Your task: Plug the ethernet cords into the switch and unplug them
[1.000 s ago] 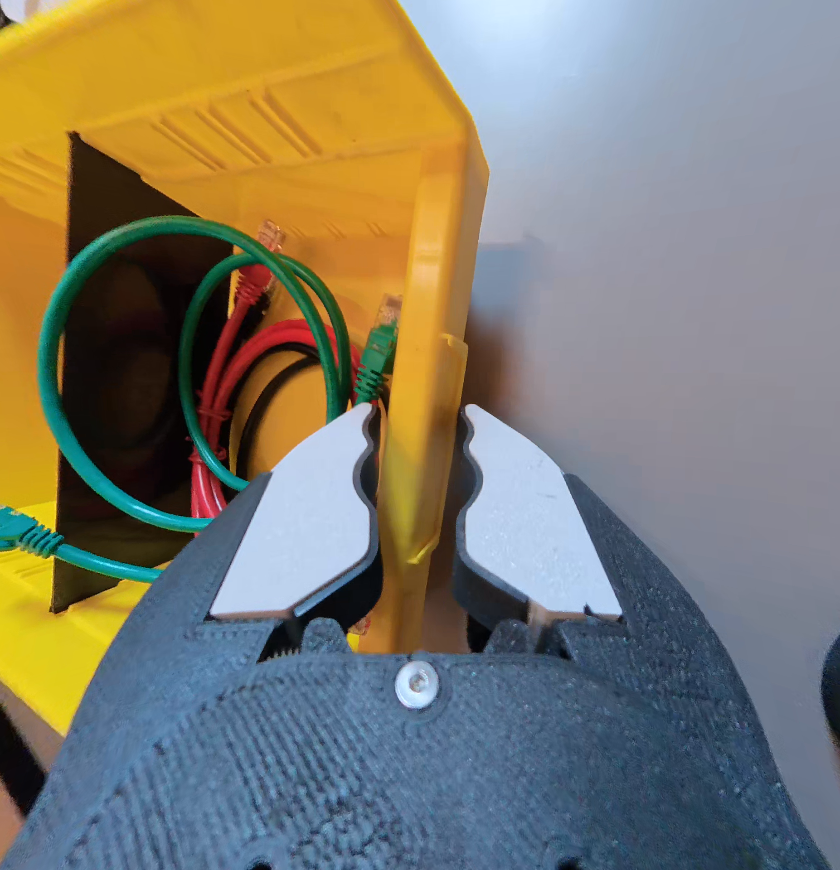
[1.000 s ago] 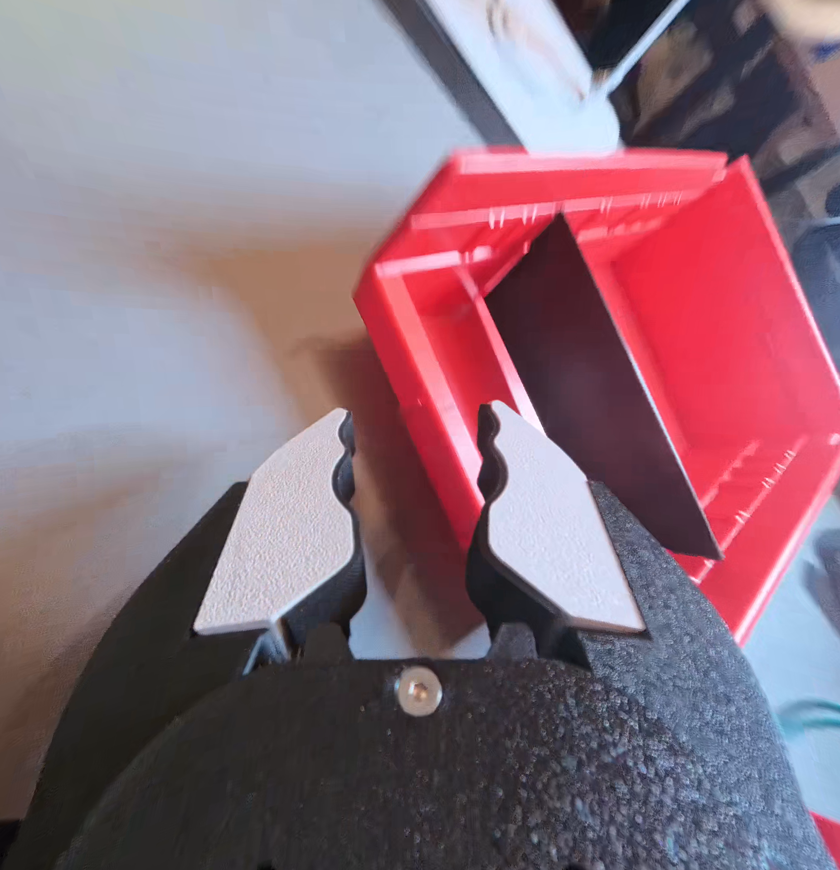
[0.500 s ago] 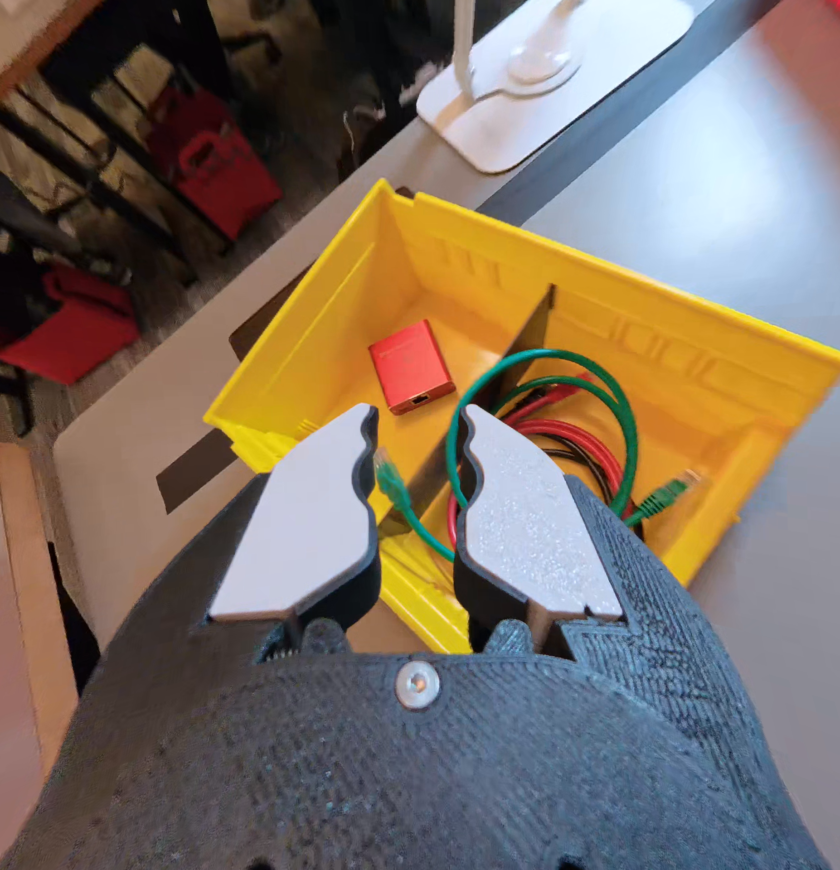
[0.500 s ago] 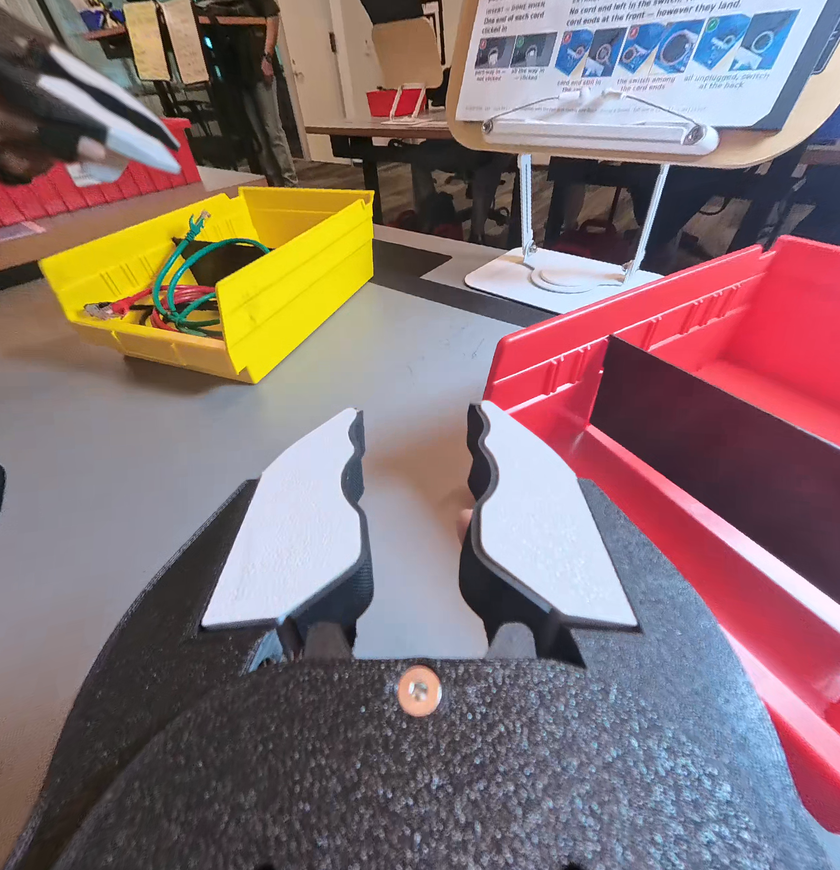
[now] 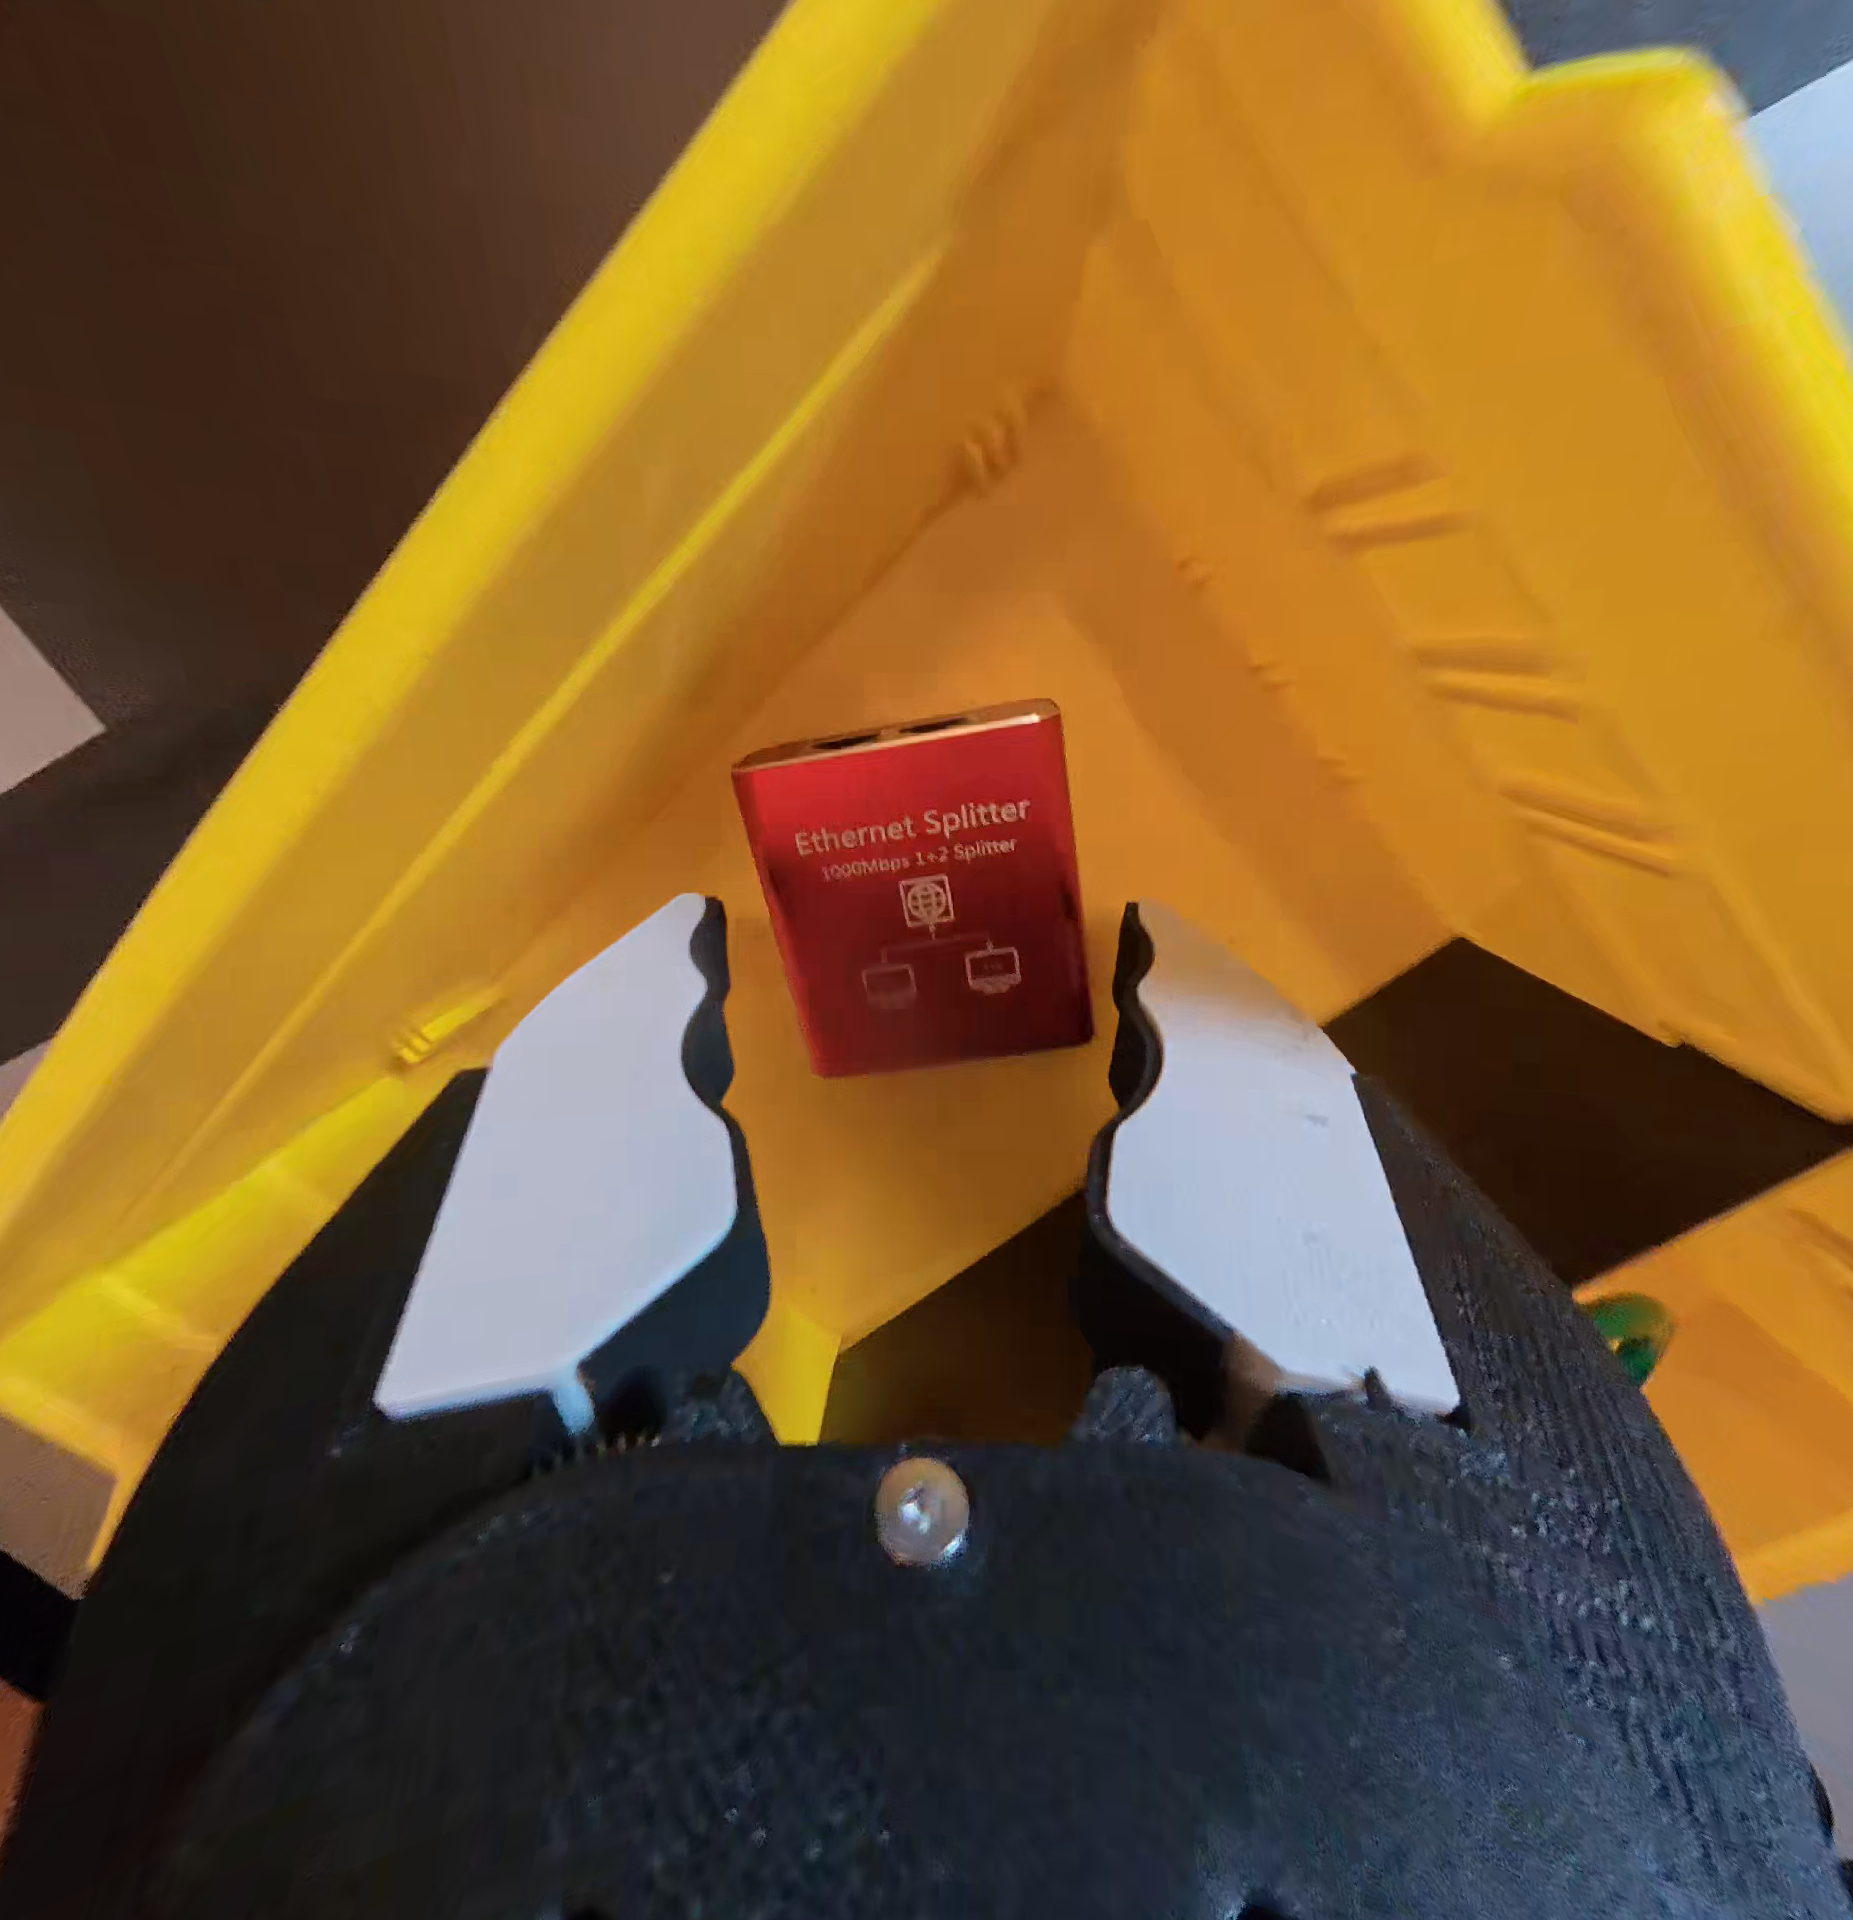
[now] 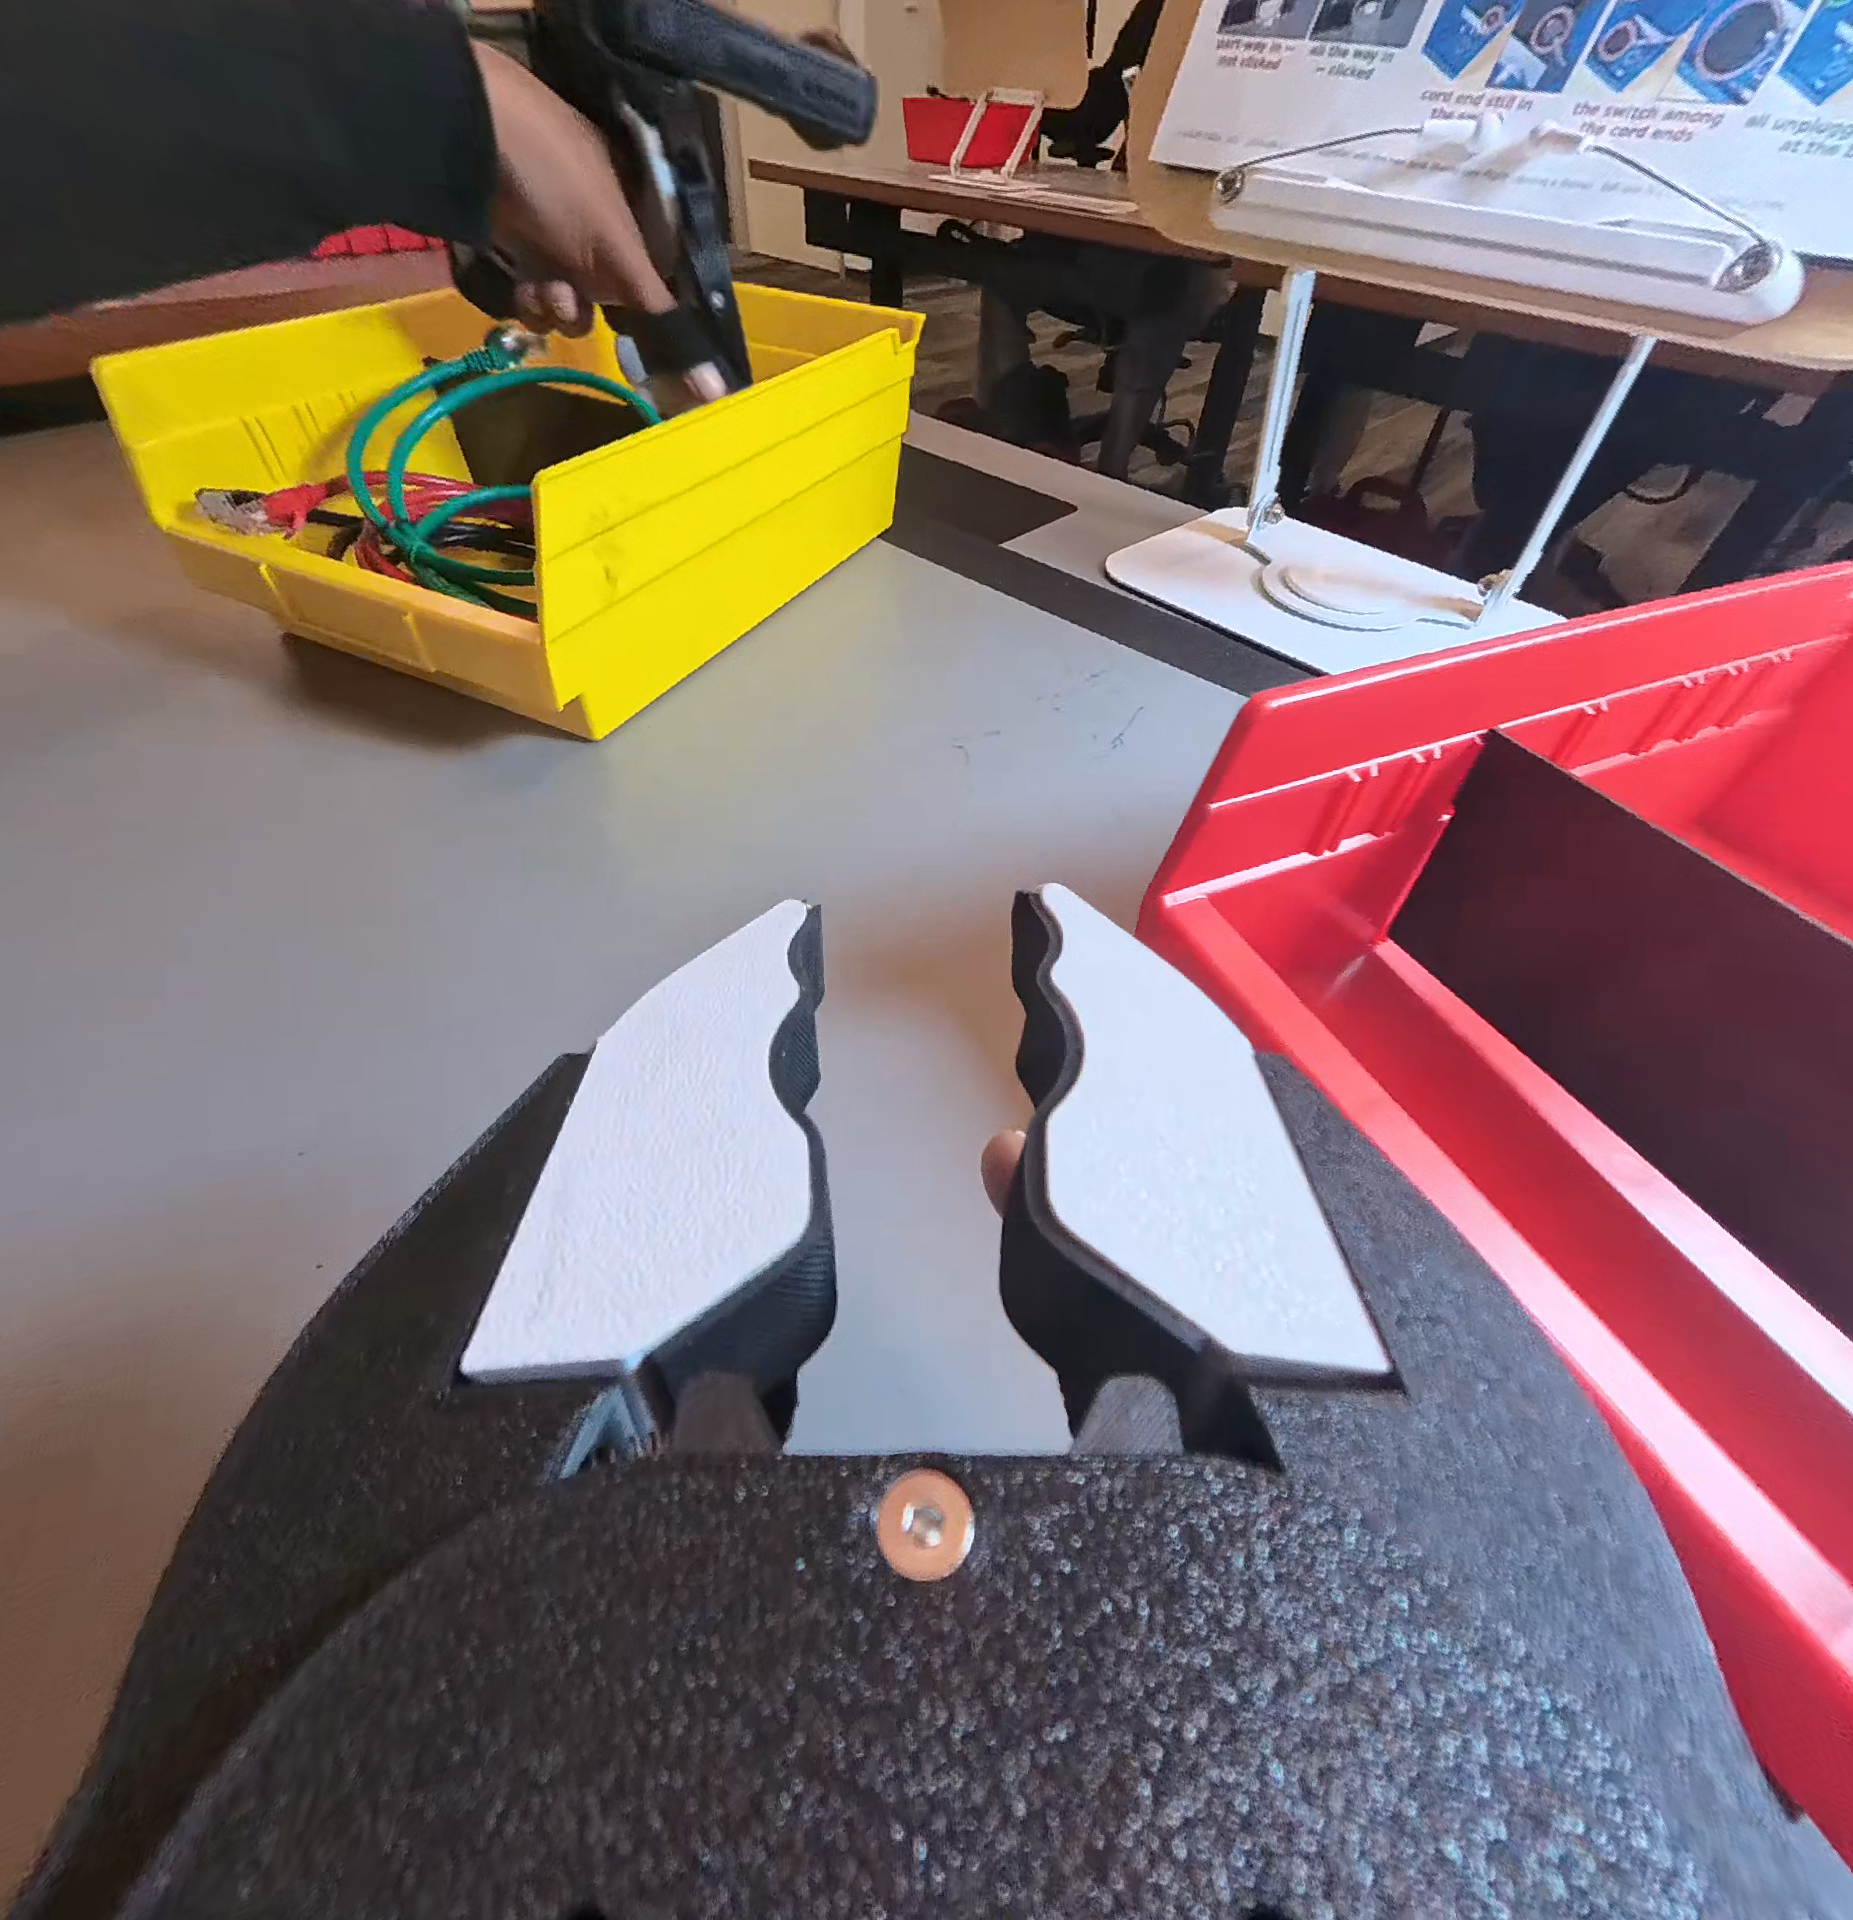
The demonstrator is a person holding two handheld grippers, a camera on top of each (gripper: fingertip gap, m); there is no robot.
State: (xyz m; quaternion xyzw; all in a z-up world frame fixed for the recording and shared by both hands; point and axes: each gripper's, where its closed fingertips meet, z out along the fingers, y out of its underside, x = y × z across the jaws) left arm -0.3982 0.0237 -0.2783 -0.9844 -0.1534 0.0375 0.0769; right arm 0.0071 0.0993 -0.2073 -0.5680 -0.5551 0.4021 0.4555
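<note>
A small red metal switch (image 5: 917, 894) lies flat on the floor of the yellow bin (image 5: 610, 582). My left gripper (image 5: 917, 920) is open, reaching down into the bin, its fingertips either side of the switch's near end without touching it. In the right wrist view the yellow bin (image 6: 714, 520) stands on the grey table, holding coiled green cords (image 6: 434, 457) and red cords (image 6: 382, 509); the left gripper (image 6: 693, 343) dips into its far compartment. My right gripper (image 6: 917, 935) is open and empty, low over the table.
A black divider (image 5: 1587, 1101) splits the yellow bin. A red bin (image 6: 1524, 935) with a black divider stands right of my right gripper. A white stand (image 6: 1317, 582) holding an instruction sheet is behind. Grey table (image 6: 382, 935) lies between the bins. There is about 40 cm between the tips of the two grippers.
My left gripper has dropped into the yellow bin's switch compartment and opened wider around the switch. My right gripper has stayed low over the table and opened slightly.
</note>
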